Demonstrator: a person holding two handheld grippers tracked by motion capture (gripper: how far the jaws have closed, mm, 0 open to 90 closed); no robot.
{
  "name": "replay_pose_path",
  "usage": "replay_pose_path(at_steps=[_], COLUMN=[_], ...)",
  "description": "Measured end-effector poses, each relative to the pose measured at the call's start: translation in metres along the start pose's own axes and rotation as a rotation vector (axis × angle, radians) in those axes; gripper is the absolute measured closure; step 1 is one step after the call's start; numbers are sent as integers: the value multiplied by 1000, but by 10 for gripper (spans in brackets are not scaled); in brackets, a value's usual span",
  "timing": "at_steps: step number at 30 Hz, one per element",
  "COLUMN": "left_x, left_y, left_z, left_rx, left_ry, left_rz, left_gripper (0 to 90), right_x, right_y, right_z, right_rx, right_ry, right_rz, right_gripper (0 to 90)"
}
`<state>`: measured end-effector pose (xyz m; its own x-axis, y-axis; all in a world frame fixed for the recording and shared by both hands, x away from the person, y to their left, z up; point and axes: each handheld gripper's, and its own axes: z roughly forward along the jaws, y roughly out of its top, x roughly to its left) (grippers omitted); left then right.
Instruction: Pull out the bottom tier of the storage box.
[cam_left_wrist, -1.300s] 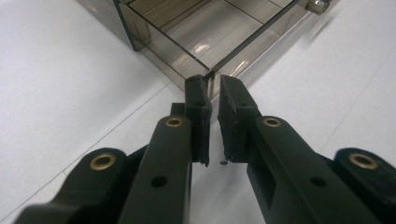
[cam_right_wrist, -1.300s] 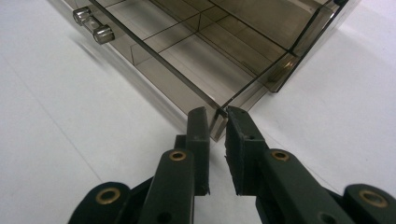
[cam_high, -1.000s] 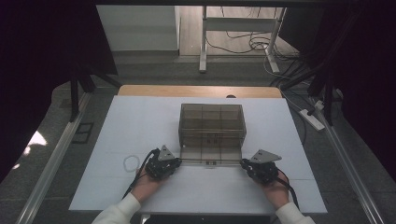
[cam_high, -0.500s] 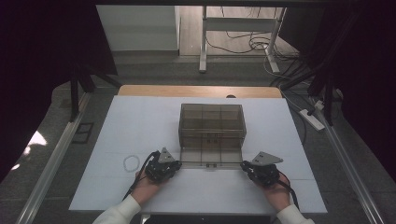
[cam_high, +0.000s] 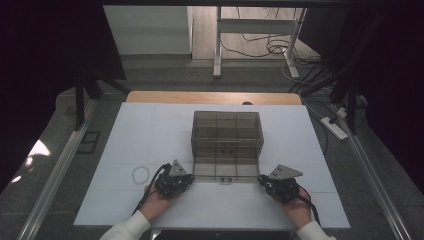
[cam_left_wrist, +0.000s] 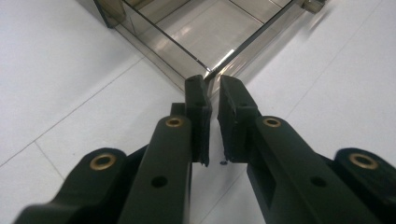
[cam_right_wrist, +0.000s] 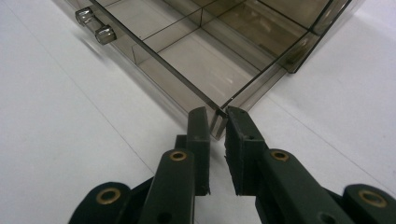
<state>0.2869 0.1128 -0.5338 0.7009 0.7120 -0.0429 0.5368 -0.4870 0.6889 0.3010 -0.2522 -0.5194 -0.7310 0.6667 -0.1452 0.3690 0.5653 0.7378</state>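
High view: white table (cam_high: 150, 150) lit evenly from above, dark surround, slightly soft. My close views: sharp, bright; glare streaks on box (cam_left_wrist: 205, 32) floor; faint jaw shadows.

We see the divided box (cam_high: 227, 142) at the middle of the table (cam_high: 150, 130), its opened lid lying toward the near edge. The left hand-held gripper (cam_high: 186, 179) sits at the lid's near-left corner, the right hand-held gripper (cam_high: 263, 181) at its near-right corner. A ring (cam_high: 140, 174) lies toward the table's near-left corner.

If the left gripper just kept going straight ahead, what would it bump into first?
Most likely the near corner of the smoky clear box: the left gripper points right at it, its narrowly parted jaws appearing to straddle that corner's edge already.
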Motion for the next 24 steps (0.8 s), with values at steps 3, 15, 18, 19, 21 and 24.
replay_pose_path(at_steps=[3,15,18,19,21,24], left_x=[0,10,12,13,13,13], left_y=[0,-1,0,0,1,3], left_z=[0,-11,-18,-20,-23,-27], left_rx=[-2,-54,-58,-58,-52,-46], left_ry=[-3,0,9,12,17,23], left_rz=[-3,-33,-25,-15,-6,14], left_gripper=[817,434,342,325,297,272], right_x=[-1,-5,-10,-12,-14,-17], right_y=[-1,-4,-8,-10,-14,-20], right_z=[0,-3,-14,-17,-22,-30], right_rx=[-3,-13,-56,-68,-83,-108], right_ry=[4,-7,21,27,27,20], right_rz=[2,-3,12,16,23,16], right_gripper=[794,505,435,424,408,382])
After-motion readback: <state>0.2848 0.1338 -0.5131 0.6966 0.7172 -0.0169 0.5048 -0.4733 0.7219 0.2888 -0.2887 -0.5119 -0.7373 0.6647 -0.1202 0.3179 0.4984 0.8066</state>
